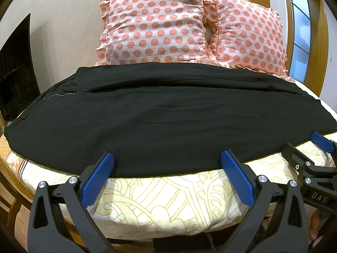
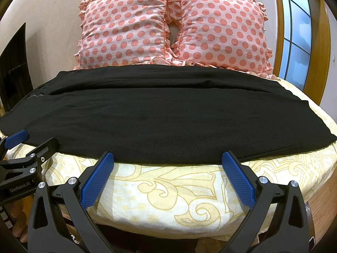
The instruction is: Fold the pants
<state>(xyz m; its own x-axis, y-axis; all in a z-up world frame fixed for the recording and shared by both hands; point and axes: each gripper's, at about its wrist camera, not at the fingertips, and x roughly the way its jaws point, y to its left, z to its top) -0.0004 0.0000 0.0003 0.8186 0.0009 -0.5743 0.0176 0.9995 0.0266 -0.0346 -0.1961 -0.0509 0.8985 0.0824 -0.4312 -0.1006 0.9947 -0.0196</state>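
Black pants (image 1: 160,118) lie flat across the bed, waist with a zipper at the left, leg ends at the right; they also show in the right wrist view (image 2: 160,118). My left gripper (image 1: 167,158) is open, its blue pads at the pants' near edge, holding nothing. My right gripper (image 2: 167,158) is open at the same near edge, further right. The right gripper shows in the left wrist view (image 1: 316,145) by the near right edge. The left gripper shows in the right wrist view (image 2: 23,142) by the near left edge.
A cream bedsheet with yellow patterns (image 1: 168,200) covers the bed. Two pink polka-dot pillows (image 1: 155,23) (image 1: 248,35) stand behind the pants. A dark cabinet (image 1: 14,71) is at the left, a wood-framed window (image 1: 301,31) at the right.
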